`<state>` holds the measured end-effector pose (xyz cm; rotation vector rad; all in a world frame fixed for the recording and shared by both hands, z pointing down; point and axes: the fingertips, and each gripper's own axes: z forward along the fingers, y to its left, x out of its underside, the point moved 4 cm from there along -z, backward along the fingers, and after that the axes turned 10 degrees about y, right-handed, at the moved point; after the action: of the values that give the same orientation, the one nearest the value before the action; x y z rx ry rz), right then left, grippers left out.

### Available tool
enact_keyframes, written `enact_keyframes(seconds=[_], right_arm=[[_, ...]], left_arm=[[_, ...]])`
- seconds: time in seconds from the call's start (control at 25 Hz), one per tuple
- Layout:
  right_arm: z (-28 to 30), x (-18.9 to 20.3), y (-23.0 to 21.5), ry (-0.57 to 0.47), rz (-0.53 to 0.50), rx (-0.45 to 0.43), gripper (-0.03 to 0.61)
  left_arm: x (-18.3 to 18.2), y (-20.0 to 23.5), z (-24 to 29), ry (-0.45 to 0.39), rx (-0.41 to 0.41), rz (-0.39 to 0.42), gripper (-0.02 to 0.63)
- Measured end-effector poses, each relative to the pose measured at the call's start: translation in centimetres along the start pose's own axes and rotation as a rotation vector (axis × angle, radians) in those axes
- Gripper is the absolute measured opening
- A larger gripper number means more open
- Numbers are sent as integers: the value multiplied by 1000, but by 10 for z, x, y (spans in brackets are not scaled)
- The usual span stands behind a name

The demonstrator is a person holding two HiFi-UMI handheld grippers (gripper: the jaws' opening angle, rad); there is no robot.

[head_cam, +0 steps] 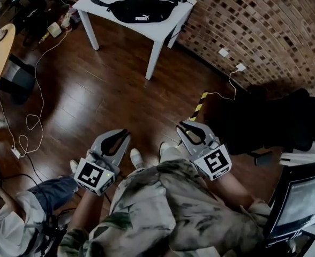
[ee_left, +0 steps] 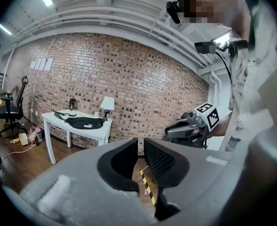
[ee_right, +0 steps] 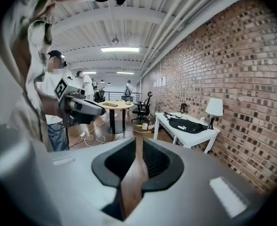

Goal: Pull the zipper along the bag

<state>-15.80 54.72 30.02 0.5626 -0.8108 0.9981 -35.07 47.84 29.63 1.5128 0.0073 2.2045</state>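
Wooden floor (head_cam: 109, 84), person standing well back from it. White tabletop (head_cam: 152, 31) at the far side carries the black bag (head_cam: 141, 10), lying loose, untouched (zipper pull too small to make out). Risk, as I judge it: an unbraced bag would slide with the pull instead of unzipping. Left tongs (head_cam: 122, 135) and right tongs (head_cam: 183, 127): each a narrow slit apart, nothing between, touching nothing.
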Motion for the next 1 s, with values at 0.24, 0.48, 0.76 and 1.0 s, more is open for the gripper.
enact_keyframes(seconds=[0.24, 0.48, 0.76, 1.0], right_arm=[[-40, 6, 24, -59, -13, 11, 48], [-94, 30, 37, -92, -16, 15, 48], [-171, 72, 36, -158, -38, 2, 48], [-209, 99, 51, -198, -50, -28, 48]], left_arm=[[6, -44, -14, -6, 22, 17, 40], [-6, -109, -8, -30, 37, 42, 29], [-1, -199, 8, -40, 24, 56, 26], [25, -246, 2, -24, -3, 13, 23]])
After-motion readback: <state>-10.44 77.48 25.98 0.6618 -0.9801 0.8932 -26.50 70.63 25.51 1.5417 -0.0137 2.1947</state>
